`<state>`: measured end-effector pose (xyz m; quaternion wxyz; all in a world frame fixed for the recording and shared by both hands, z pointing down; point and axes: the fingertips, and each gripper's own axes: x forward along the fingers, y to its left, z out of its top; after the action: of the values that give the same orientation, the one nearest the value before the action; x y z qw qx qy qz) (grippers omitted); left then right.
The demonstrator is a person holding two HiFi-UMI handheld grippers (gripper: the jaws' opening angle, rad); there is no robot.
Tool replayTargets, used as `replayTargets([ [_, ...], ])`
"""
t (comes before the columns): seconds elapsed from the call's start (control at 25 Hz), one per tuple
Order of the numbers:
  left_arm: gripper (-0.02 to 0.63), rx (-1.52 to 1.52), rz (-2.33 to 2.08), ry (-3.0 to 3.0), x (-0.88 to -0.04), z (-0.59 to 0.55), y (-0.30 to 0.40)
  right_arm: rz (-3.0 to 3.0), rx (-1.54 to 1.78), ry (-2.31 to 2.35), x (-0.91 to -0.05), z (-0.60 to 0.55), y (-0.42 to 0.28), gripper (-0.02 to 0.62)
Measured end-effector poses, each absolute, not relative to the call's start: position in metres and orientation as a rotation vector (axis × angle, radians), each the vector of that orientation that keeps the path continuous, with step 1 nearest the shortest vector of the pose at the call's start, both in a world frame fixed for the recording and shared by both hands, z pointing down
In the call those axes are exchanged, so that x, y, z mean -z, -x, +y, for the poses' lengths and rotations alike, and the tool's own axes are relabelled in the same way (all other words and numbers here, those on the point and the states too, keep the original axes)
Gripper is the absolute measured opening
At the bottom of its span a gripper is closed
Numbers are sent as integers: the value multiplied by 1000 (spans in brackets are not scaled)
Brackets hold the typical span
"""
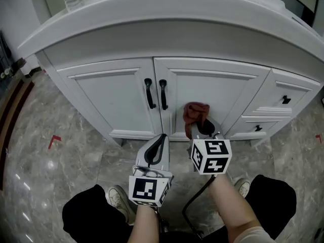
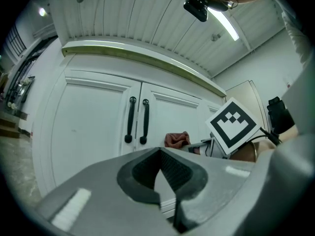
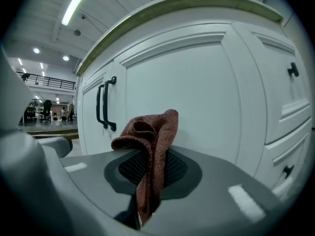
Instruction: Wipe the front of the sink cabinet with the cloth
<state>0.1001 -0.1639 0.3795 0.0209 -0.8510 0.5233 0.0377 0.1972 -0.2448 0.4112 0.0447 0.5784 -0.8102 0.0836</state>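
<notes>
Rust-brown cloth (image 3: 150, 146) is clamped between my right gripper's (image 1: 204, 130) jaws, bunching out at 12 o'clock right by the cabinet door (image 1: 215, 90). My left gripper (image 1: 156, 149), at 9 o'clock, is closed on nothing.

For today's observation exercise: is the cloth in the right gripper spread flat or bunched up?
Bunched. The cloth rises in crumpled folds, pinched between the right gripper's jaws.

head view: steeply down over cabinet (image 1: 111, 100) | gripper views: low, close, facing its doors | shared: door handles (image 1: 150, 93), cloth (image 1: 195, 113)
</notes>
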Motion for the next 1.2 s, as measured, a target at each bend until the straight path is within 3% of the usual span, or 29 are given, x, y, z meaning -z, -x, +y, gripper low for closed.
replayTargets([
  [0.44, 0, -151, 1493, 2720, -374, -174, -171, -2324, -177, -1990, -391, -234, -301, 81],
  [0.8, 0, -152, 1484, 2739, -373, -174, -176, -2194, -195, -2161, -384, -221, -355, 81],
  [0.96, 0, -120, 1493, 2721, -376, -171, -161, -2225, -199, -2153, -385, -220, -336, 81],
  [1.2, 0, -55, 1576, 2676, -388, -167, -111, -2422, -283, -1916, -407, -227, -229, 81],
])
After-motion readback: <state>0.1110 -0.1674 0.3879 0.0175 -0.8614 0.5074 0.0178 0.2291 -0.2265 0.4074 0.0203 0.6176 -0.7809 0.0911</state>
